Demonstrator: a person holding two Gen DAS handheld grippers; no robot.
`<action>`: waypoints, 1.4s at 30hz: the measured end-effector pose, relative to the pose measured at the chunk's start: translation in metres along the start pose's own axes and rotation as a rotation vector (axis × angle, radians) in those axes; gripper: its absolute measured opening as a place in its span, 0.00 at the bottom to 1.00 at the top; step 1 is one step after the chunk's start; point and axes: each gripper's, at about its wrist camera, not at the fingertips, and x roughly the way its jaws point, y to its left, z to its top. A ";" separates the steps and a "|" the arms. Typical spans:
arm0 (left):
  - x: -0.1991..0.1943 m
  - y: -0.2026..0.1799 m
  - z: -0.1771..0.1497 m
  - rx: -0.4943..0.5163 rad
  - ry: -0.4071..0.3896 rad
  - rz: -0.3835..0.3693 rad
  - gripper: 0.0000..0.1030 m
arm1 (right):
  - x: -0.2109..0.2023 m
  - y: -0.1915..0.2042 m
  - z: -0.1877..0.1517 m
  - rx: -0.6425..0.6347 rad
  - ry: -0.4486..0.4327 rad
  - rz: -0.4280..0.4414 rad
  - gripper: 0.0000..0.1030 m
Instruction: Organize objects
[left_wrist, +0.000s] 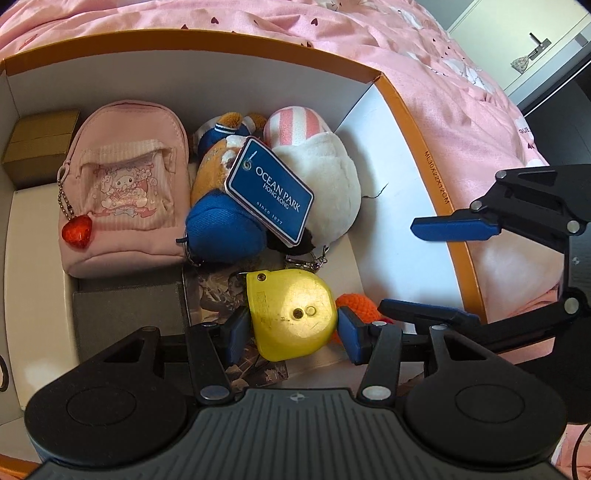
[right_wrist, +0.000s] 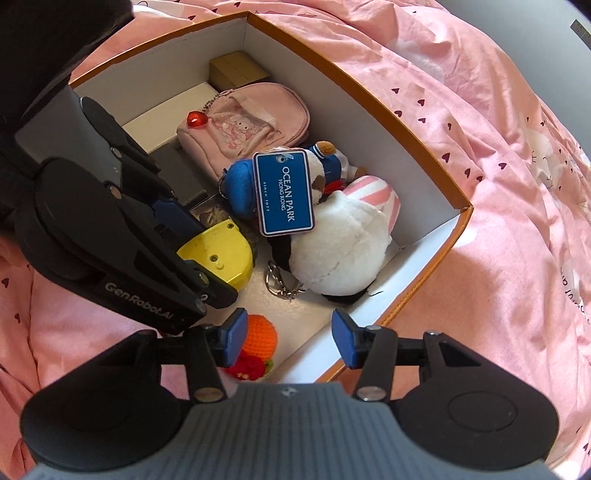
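Left gripper (left_wrist: 292, 326) pinching yellow tape measure (left_wrist: 291, 317) low in cardboard box (left_wrist: 436, 147), near end; right gripper (right_wrist: 288, 338) spread, empty; next, release.

We see the yellow tape measure (left_wrist: 291, 317) lying flat, low inside the orange-rimmed box (left_wrist: 436, 155), beside the orange crocheted toy (right_wrist: 260, 338).

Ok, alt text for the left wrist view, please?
The left tongs grip a yellow tape measure low inside an orange-rimmed box, in front of a pink pouch and plush toys. The right tongs stand open at the right.
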 end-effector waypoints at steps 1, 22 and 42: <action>0.001 0.000 0.000 -0.001 0.004 0.007 0.57 | 0.000 0.000 0.000 -0.002 -0.001 -0.005 0.52; -0.032 -0.013 -0.013 0.001 -0.140 0.055 0.67 | -0.017 0.012 -0.004 0.020 -0.009 -0.045 0.58; -0.146 -0.053 -0.064 0.110 -0.588 0.236 0.80 | -0.110 0.034 -0.029 0.316 -0.387 -0.135 0.84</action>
